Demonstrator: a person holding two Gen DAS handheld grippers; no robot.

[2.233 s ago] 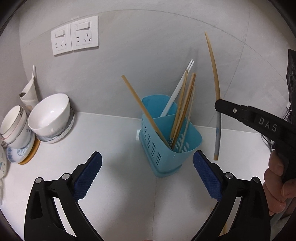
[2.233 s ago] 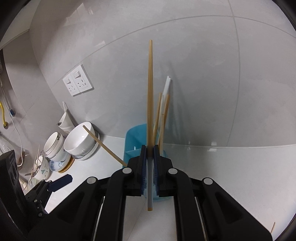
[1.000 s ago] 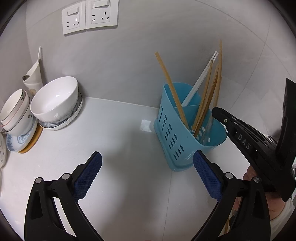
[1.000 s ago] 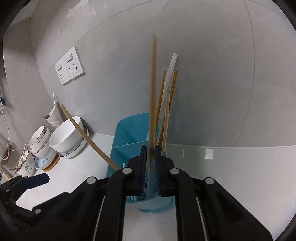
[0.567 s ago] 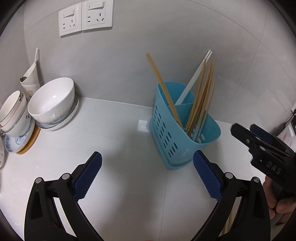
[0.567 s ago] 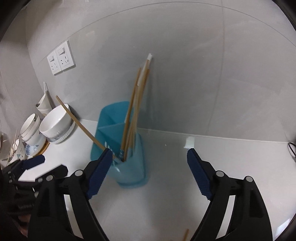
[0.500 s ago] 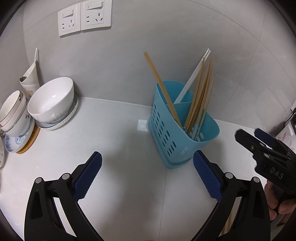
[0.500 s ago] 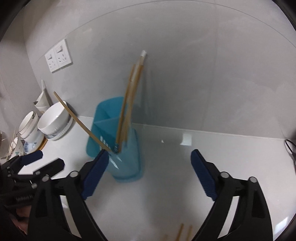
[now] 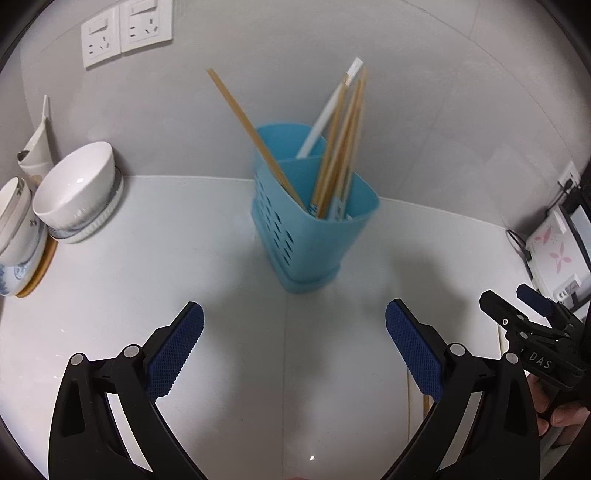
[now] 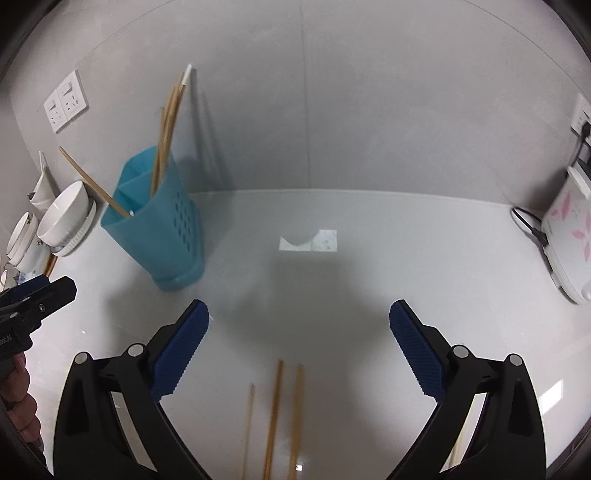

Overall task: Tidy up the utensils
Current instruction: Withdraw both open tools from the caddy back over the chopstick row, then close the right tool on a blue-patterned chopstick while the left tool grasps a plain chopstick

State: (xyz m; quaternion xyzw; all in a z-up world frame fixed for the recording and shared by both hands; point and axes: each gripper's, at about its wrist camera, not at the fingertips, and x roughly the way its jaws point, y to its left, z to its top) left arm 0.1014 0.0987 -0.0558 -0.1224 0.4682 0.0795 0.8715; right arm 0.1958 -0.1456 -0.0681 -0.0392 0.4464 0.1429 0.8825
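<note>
A blue perforated utensil holder [image 9: 314, 229] stands on the white counter near the wall, with several bamboo chopsticks [image 9: 340, 147] and a white one leaning inside. My left gripper [image 9: 293, 350] hovers open in front of it, empty. My right gripper [image 10: 299, 343] is off to the holder's [image 10: 162, 229] right; its jaws are opening, far apart, with nothing between them. Under it lie three loose bamboo chopsticks [image 10: 275, 413] on the counter. The right gripper [image 9: 504, 295] also shows at the right edge of the left wrist view, and the left gripper [image 10: 44, 288] at the left edge of the right wrist view.
White bowls [image 9: 74, 188] and stacked cups sit at the far left by the wall. A white rice cooker [image 10: 569, 236] with a black cable stands at the far right. Wall sockets [image 9: 127, 33] are above the bowls. A grey tiled wall backs the counter.
The right gripper let go of the chopstick it held over the holder, opened wide and swung right; loose chopsticks on the counter came into its view. The left gripper shifted slightly.
</note>
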